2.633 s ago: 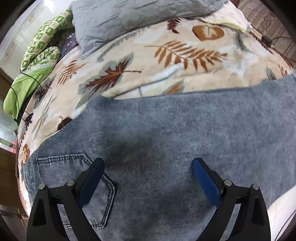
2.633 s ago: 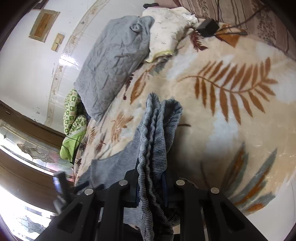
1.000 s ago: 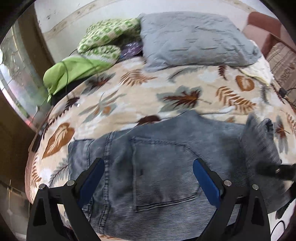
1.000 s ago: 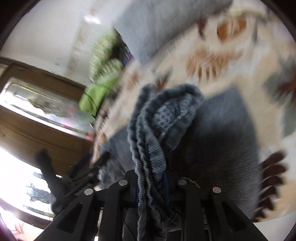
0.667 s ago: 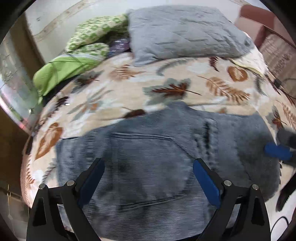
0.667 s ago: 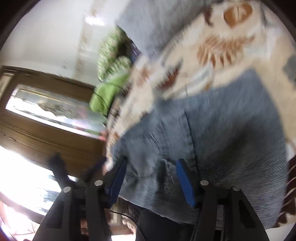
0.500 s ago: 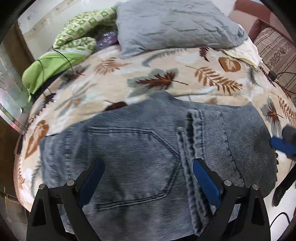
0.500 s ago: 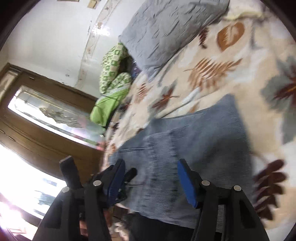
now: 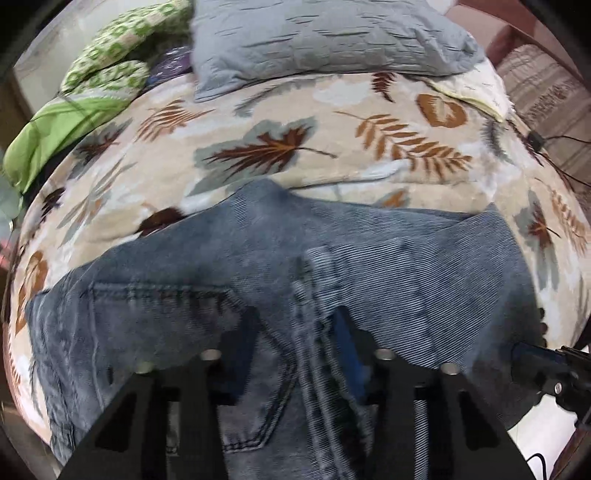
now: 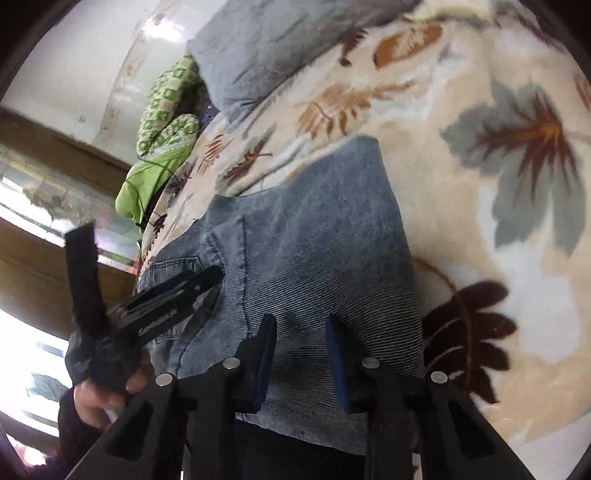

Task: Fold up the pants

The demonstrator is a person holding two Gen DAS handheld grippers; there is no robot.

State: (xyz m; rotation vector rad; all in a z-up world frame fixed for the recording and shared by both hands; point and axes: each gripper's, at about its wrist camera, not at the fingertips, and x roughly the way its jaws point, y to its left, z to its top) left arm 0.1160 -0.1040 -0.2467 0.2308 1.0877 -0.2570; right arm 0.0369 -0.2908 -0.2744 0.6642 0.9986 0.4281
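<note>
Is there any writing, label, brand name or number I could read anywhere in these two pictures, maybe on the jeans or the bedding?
None can be read.
The jeans show only stitching and a back pocket, no visible tag.
The blanket has a leaf pattern, no words.
The gray pillow and green cloth are unmarked.
Both grippers, left and right, carry no lettering.

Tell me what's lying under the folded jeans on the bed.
The jeans rest on a leaf-print blanket, which shows on the far side and at both ends. Whatever lies beneath the denim itself is covered and cannot be seen.
</note>
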